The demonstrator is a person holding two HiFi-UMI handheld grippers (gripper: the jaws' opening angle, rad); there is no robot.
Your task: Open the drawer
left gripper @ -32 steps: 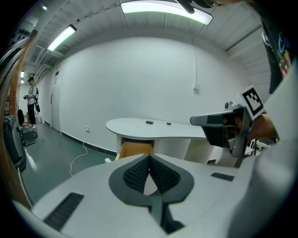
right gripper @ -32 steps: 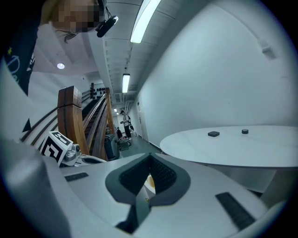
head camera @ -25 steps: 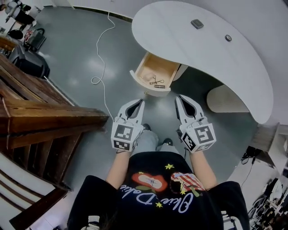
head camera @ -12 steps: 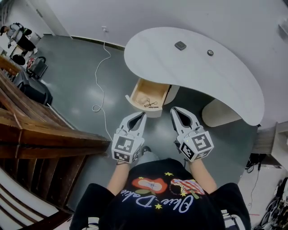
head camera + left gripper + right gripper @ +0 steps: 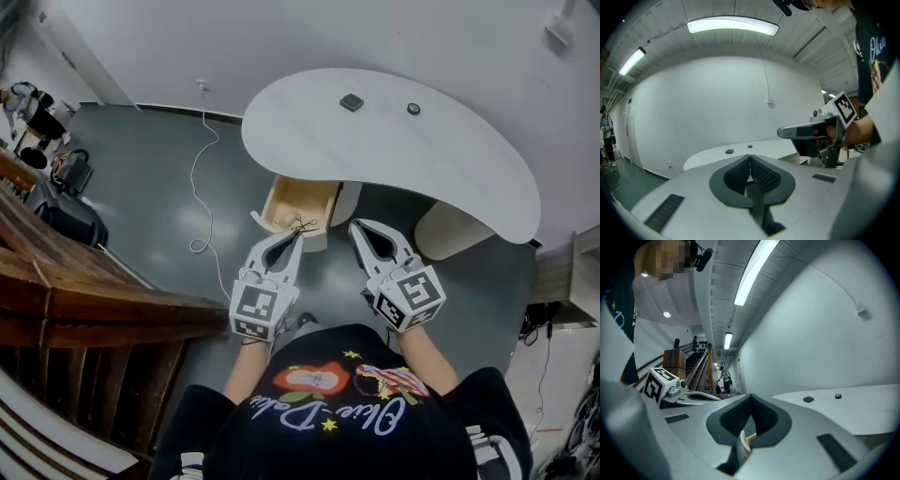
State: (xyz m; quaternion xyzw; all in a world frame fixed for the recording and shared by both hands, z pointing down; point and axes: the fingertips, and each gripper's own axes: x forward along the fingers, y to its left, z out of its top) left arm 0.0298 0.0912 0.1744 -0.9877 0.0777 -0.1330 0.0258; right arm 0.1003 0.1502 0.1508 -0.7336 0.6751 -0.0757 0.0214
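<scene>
Drawer [image 5: 298, 208]: it sits under the near edge of the white desk [image 5: 394, 150], towards the desk's left end, and is already pulled out, with its pale wooden inside open upward. A small dark item [image 5: 303, 224] lies by its front wall, too small for us to name.

Axis: its long side runs along the line of travel, from beneath the desk out toward us. The front panel faces us and angles slightly to the desk's left.

Left gripper [image 5: 297, 236]: jaws pressed together with nothing between them. In the head view its tips overlap the drawer's front edge, but we cannot tell whether they touch or hover above it.

Right gripper [image 5: 356, 228]: jaws also together and empty. It sits just off the drawer's right front corner, below the desk's near edge.

The left gripper is the nearer of the two. The drawer lies ahead of both and, we judge, lower.

Judgement: the opening looks done. Any further pull would run straight back toward us, along the drawer's long axis.
</scene>
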